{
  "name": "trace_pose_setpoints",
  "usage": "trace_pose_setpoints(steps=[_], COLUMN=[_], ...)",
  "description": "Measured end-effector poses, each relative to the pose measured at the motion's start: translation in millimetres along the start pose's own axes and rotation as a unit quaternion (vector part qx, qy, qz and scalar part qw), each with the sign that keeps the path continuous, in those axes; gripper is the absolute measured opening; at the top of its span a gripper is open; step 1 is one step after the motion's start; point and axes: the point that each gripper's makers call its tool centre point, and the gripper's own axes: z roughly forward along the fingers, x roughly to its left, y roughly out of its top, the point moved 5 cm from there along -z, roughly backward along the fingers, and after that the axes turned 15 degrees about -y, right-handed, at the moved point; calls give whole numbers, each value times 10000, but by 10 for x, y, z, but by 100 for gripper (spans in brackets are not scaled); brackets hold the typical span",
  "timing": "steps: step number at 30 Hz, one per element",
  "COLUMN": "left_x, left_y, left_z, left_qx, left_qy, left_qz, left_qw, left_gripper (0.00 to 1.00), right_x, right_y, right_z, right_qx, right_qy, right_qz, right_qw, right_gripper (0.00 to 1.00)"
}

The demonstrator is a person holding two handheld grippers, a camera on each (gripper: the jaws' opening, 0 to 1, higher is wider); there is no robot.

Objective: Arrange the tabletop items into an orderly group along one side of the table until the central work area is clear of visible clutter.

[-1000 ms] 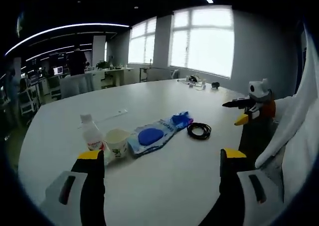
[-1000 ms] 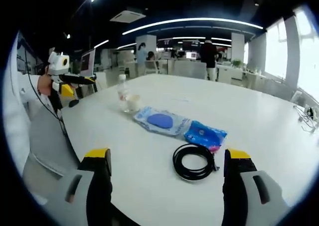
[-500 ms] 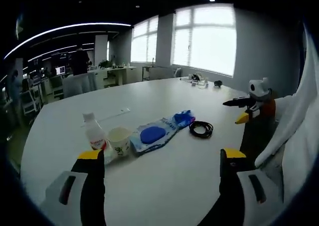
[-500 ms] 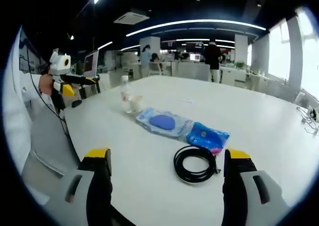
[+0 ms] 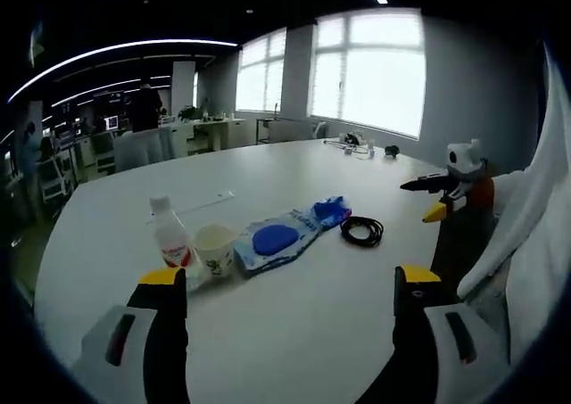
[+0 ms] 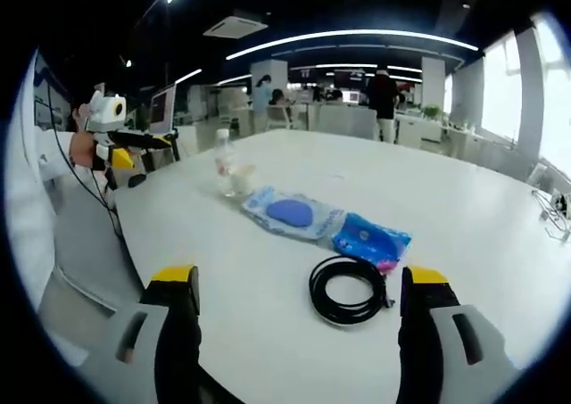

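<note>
Four items lie in a loose line on the white table (image 5: 294, 333): a small plastic bottle (image 5: 169, 239) with a red label, a paper cup (image 5: 215, 248) just beside it, a flat clear packet (image 5: 277, 239) with a blue round shape inside and a blue end, and a coiled black cable (image 5: 361, 231) set a little apart past the packet's blue end. In the right gripper view the order reverses, with the cable (image 6: 349, 288) nearest, then the packet (image 6: 308, 217), then the cup (image 6: 237, 182) and bottle (image 6: 223, 161) farthest.

In the left gripper view, bare tabletop lies on both sides of the line: a wide stretch between the items and the near edge, and a longer one reaching toward the far end by the windows (image 5: 361, 74). A thin white strip (image 5: 201, 205) lies beyond the bottle, and small dark objects (image 5: 361, 144) sit at the far end.

The left gripper (image 5: 284, 284) hangs above the near table edge with its jaws spread wide, holding nothing. The right gripper (image 6: 302, 284) is likewise wide apart and empty, the cable lying between and ahead of its jaws. Each appears in the other's view at the table's side, the right gripper (image 5: 437, 199) and the left gripper (image 6: 125, 145), next to a white sleeve (image 5: 526, 234). Desks and people (image 6: 382, 92) stand in the office well beyond.
</note>
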Motion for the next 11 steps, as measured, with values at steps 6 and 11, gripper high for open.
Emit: trace_pose_setpoints(steps=[6,11], left_x=[19,28], left_y=[-28,-60], left_z=[-28,-32], left_qx=[-2,28], left_qy=[28,45], left_qz=[-40,-73], left_qw=[10000,10000], left_gripper=[100,100], right_x=[48,41], right_y=[-4,-11], right_z=[31,46], right_qx=[30,53], right_qy=[61,83], right_qz=[-12,-24], right_qw=[10000,9999], right_gripper=[93,93])
